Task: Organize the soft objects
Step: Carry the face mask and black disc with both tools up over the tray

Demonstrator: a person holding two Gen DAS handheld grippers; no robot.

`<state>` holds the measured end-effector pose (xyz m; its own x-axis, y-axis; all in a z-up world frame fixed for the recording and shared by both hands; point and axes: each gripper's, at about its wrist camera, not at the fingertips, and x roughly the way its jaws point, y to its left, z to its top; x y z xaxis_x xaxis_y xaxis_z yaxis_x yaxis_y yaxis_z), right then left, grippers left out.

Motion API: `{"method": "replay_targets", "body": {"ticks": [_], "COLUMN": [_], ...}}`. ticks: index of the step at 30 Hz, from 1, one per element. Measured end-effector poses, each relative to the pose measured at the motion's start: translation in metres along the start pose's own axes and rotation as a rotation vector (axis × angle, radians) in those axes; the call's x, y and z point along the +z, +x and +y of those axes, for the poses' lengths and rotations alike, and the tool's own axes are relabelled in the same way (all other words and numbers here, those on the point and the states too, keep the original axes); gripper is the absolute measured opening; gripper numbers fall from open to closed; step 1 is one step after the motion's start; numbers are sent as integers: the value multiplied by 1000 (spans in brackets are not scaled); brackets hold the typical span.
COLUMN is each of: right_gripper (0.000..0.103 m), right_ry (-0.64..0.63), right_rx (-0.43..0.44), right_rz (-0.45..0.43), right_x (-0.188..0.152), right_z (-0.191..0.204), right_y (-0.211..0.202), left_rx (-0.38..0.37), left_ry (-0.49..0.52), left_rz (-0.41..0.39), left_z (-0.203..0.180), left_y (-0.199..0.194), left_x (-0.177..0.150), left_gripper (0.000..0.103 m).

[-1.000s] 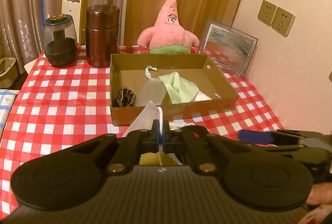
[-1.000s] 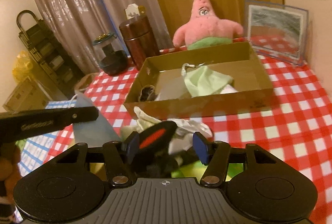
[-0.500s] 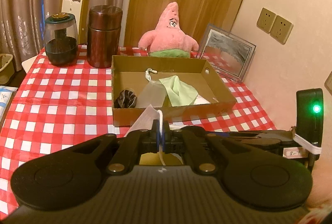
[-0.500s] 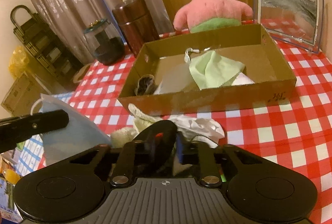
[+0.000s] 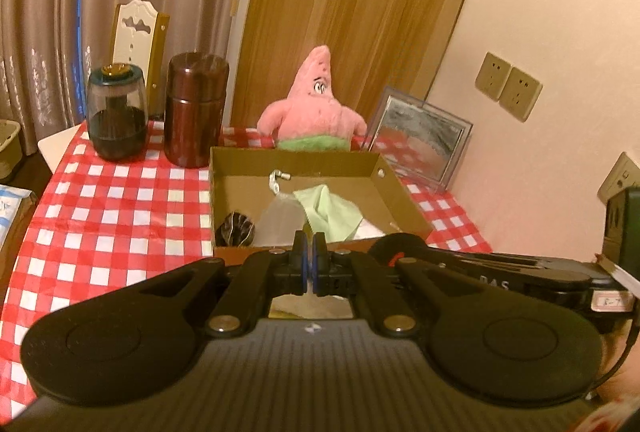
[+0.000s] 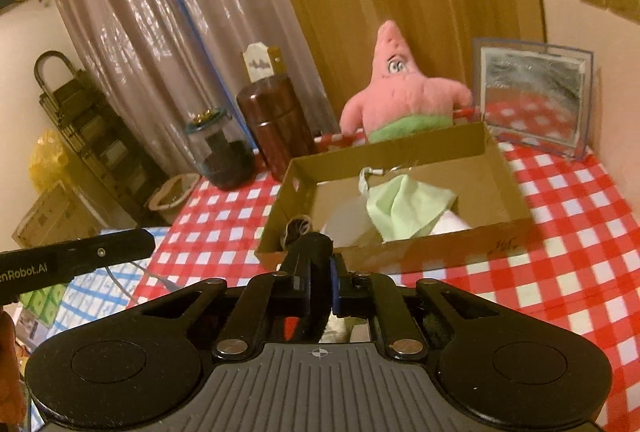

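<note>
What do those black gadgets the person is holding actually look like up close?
Each hand-held gripper is matt black plastic. The left one has a ribbed body, two round side discs, silver pivot screws and blue-padded fingers. The right one is built the same, with a crosshair mark on its body. White lettering runs along the left one's finger in the right wrist view.

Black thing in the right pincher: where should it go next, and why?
Probably forward, to hang over the box. The right gripper has jaws that have just been closing and now pinch the black thing. The box sits straight ahead, and a green cloth already lies inside.
</note>
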<state>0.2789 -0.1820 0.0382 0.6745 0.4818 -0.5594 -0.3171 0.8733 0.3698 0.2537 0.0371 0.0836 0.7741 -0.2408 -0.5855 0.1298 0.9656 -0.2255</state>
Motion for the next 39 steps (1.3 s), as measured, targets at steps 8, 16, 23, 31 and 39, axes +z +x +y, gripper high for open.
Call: {"method": "replay_targets", "body": {"ticks": [8,16,23,31,39], "right_gripper": [9,9,9,9,9], "right_ry": [2,6,-9,-29,-36], "right_rx": [-26,-26,-27,-39,-52], "right_rz": [4,43,55,76,85], "right_x": [-6,-22,-25,-26,-27], "right_z": [-8,-13,-9,-7,-7], "right_y": [-16,-7,0,9,14], "left_rx": [10,1,-51,-215,-347], "left_ry": [36,100,389,653,718], "left_rz": [6,41,99,139,213], "left_z": [-5,18,19,17,16], "left_y": [-12,-15,6,43,71], "left_x": [1,-11,-17,-18,-18], "left_gripper": [5,47,58,58,14]}}
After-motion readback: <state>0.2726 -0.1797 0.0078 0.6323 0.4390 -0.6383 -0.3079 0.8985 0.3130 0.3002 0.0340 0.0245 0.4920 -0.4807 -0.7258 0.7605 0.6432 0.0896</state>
